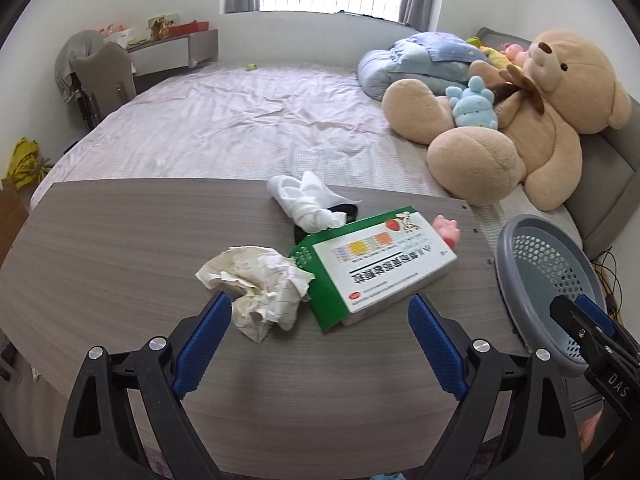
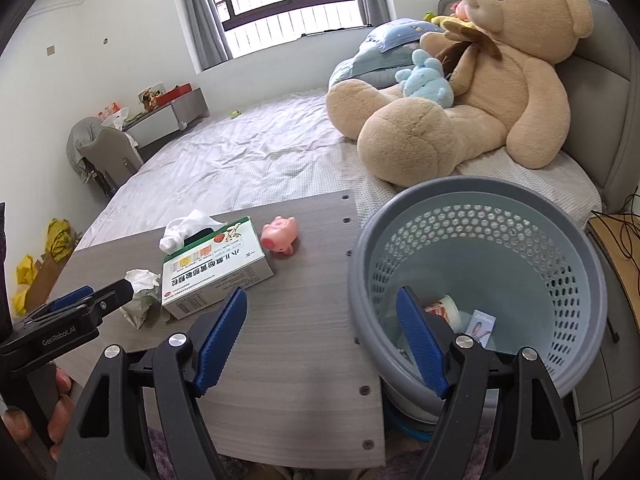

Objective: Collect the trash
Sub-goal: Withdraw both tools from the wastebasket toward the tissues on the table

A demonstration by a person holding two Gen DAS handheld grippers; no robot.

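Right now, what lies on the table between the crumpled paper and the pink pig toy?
The green-and-white medicine box lies between the crumpled paper and the pink pig toy, touching the paper's side. The right wrist view shows it best.

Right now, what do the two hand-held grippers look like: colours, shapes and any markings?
Both look alike. The left hand-held gripper has a black plastic frame with triangular cut-outs and round silver bolts, and two blue ribbed pads. The right hand-held gripper is built the same. Seen from the side, white letters are printed on the black bodies: "GenRobot.AI" on the left, "DAS" on the right. No cables show.
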